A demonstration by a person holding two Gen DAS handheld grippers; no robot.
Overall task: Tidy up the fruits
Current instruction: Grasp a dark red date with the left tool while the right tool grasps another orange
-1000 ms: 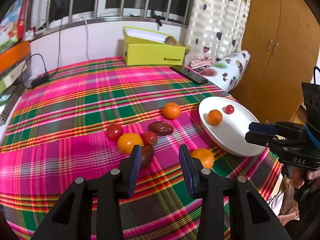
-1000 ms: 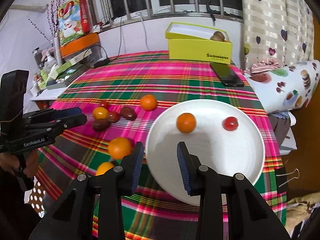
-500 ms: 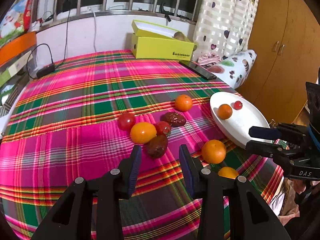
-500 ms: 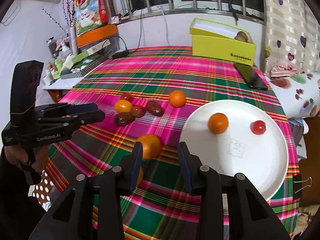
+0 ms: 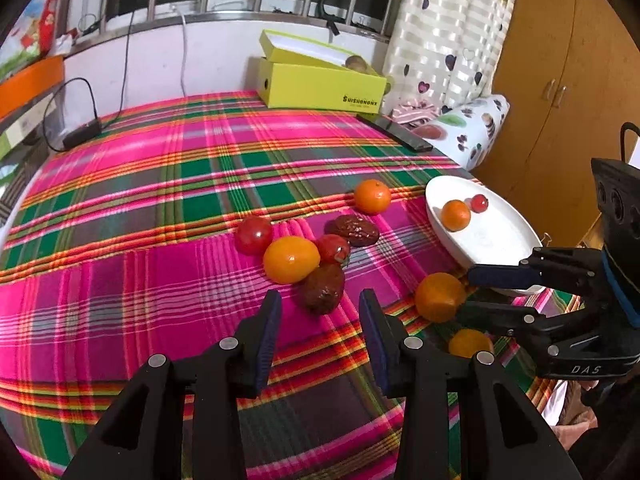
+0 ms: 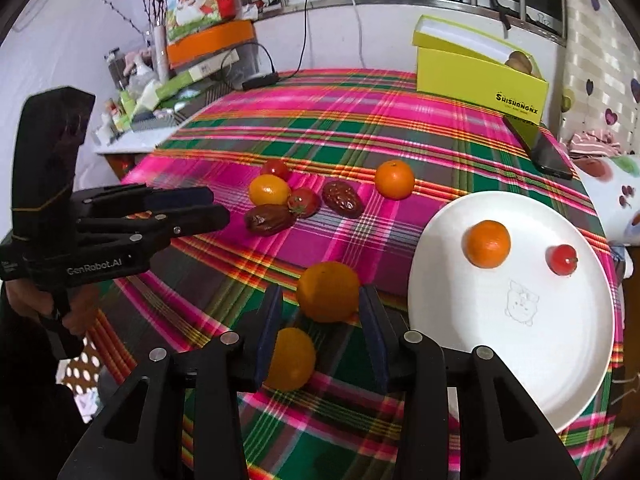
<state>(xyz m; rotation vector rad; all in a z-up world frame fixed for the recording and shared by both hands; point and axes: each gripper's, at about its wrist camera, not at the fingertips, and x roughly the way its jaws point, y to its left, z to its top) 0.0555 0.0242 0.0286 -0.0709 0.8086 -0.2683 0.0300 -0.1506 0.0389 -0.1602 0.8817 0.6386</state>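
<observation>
An orange (image 6: 329,291) sits on the tabletop (image 6: 360,128) just left of the plate (image 6: 520,344), right between the right gripper (image 6: 320,308)'s wide jaws. The left gripper (image 5: 318,312), also wide and empty, hovers farther off, facing a brown date (image 5: 323,287).

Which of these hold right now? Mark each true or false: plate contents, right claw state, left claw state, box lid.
1. The white plate holds one orange and one small tomato. True.
2. The right claw is shut on an orange. False: it is open, straddling the near orange on the cloth.
3. The left claw is open and empty. True.
4. The yellow box is closed. False: it stands open.
</observation>
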